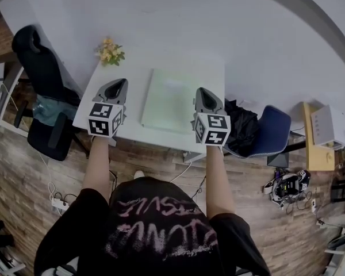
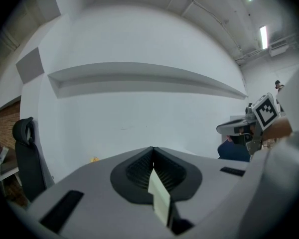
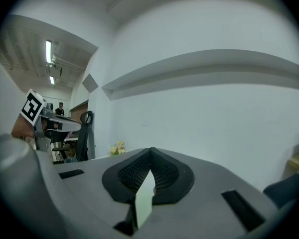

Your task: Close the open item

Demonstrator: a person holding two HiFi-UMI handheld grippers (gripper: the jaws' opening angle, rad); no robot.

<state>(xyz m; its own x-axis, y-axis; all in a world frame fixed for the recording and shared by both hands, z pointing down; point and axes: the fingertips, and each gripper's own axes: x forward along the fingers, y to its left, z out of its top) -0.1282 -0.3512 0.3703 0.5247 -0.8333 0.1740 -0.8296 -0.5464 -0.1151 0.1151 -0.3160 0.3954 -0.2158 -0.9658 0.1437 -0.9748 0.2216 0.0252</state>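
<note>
Head view: L gripper point(image 1: 119, 84) and R gripper point(image 1: 202, 92) are held up side by side over the near part of the white table point(image 1: 135, 94), both pointing to 12 o'clock, marker cubes facing me. The task item, a pale green flat item point(image 1: 172, 99), lies on the table between the two grippers, at 12 o'clock from the operator's body. It sits flat and looks shut; I can't tell from here what kind of thing it is. Neither gripper touches it, both are apart from it. L gripper view: ribbed pads meet at the tips, jaws fully together, nothing held, w/ plain white wall beyond; R gripper shows at 3 o'clock of that frame. R gripper view: same, jaw tips pressed together, empty; L gripper shows at 9 o'clock. Other things, head view: yellow flowers point(image 1: 110, 51) at the table's far corner, approx 11 o'clock; black office chair point(image 1: 43, 68) at 9–10 o'clock beside the table; blue chair point(image 1: 270, 131) at 3 o'clock w/ a black bag point(image 1: 241, 125) on it, just beside the table's R edge. Wood-pattern floor under the operator.
</note>
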